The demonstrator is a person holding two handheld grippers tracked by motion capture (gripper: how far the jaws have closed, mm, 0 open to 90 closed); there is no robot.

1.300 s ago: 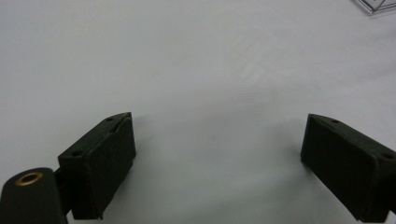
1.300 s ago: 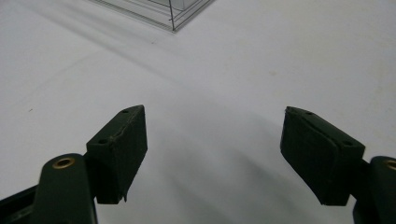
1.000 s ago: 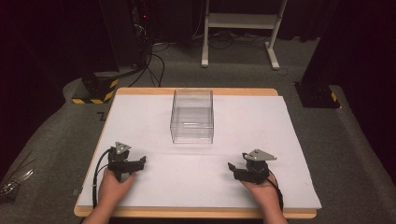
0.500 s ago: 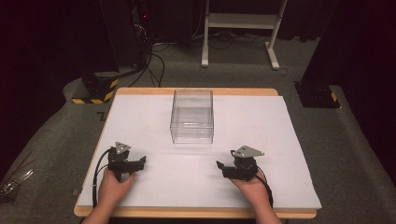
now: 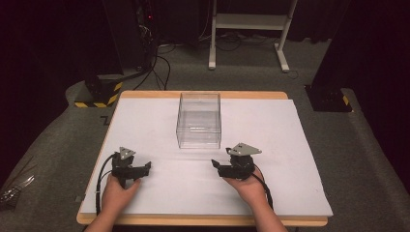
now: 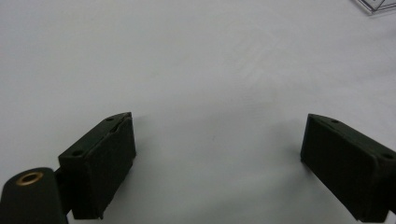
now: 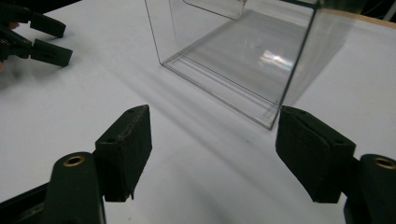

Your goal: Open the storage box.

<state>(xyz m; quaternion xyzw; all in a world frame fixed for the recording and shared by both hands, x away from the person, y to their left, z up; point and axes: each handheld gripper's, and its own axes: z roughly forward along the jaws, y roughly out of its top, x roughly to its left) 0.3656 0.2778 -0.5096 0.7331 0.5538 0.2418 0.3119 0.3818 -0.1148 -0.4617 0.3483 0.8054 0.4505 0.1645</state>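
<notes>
Right gripper (image 5: 216, 166) has slid inward and a bit forward since a second ago, from out near the right side of the sheet to a spot just short of the clear box (image 5: 198, 120); left gripper (image 5: 146, 166) hasn't budged. My read: I'm starting an approach on the box with the right hand, left one parked. Right gripper jaws stand wide apart, nothing between them; in the right gripper view (image 7: 212, 140) the box (image 7: 243, 51) sits ahead and slightly to the right of the jaw line, its near bottom corner just beyond the right-hand jaw, not touching. Left gripper in the left gripper view (image 6: 217, 158): jaws also wide, empty, aimed at bare white sheet (image 6: 187, 60), with only a sliver of the box's corner (image 6: 376, 4) far ahead at top right. Box is well ahead and to the right of the left gripper, near and ahead of the right one. Container check: box is open-topped, clear-walled, upright, and empty as far as I can see, floor visible straight through the walls with only a light glare on it. It stands on the white sheet (image 5: 159, 116) covering the bench (image 5: 203, 220), roughly centred and toward the far half. Nothing else on the sheet to put in it. Judgement: early stage, no contact yet; next move likely needs the right gripper lined up on a wall or corner, thin slick plastic, could skate or tip if pinched off-centre.
</notes>
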